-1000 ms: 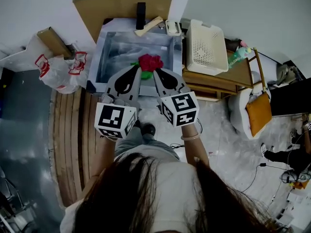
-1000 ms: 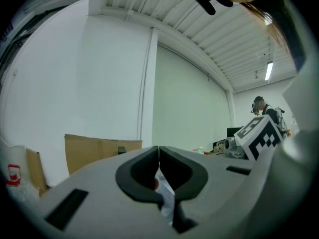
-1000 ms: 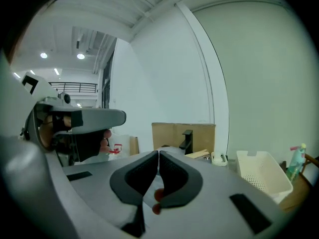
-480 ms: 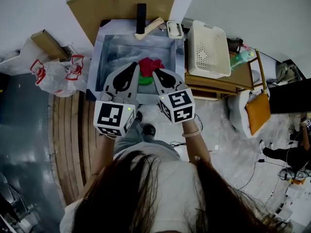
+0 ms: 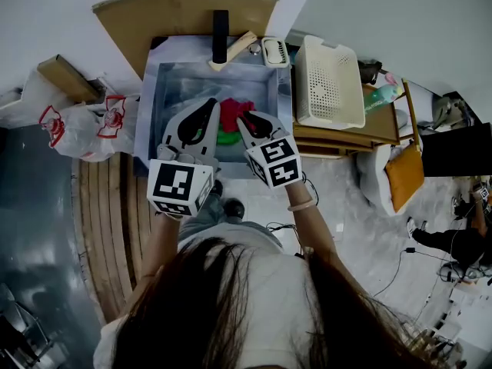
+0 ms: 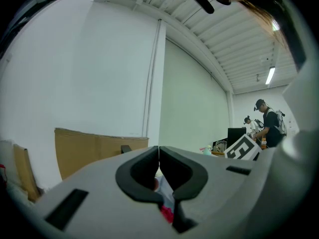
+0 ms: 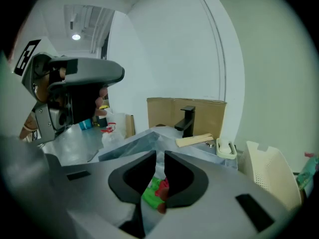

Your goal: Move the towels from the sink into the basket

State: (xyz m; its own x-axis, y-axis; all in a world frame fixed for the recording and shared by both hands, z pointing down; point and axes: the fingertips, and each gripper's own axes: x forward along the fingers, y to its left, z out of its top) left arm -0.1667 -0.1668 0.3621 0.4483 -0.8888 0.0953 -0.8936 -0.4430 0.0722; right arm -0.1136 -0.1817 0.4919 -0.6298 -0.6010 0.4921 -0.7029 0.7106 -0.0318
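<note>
A red towel (image 5: 235, 109) lies on a green towel (image 5: 227, 137) in the steel sink (image 5: 177, 83). The white perforated basket (image 5: 329, 83) stands empty on the wooden shelf to the right of the sink. My left gripper (image 5: 209, 106) reaches over the sink's front edge with its jaws shut and nothing in them (image 6: 159, 151). My right gripper (image 5: 244, 118) sits beside it, just right of the towels. Its jaws are opening, a narrow gap shows at the tips (image 7: 160, 156), and nothing lies between them. Through its frame I see the green and red towels (image 7: 152, 193) below.
A black faucet (image 5: 221, 25), a wooden brush (image 5: 234, 50) and a soap dish (image 5: 274, 51) line the sink's back rim. Cardboard (image 5: 184, 10) leans on the wall behind. A plastic bag (image 5: 92, 121) lies on the floor at the left. People stand far off at the right.
Both grippers have moved forward over the sink's front edge. The red towel now shows lower, between the two grippers, and the right jaws have parted slightly.
</note>
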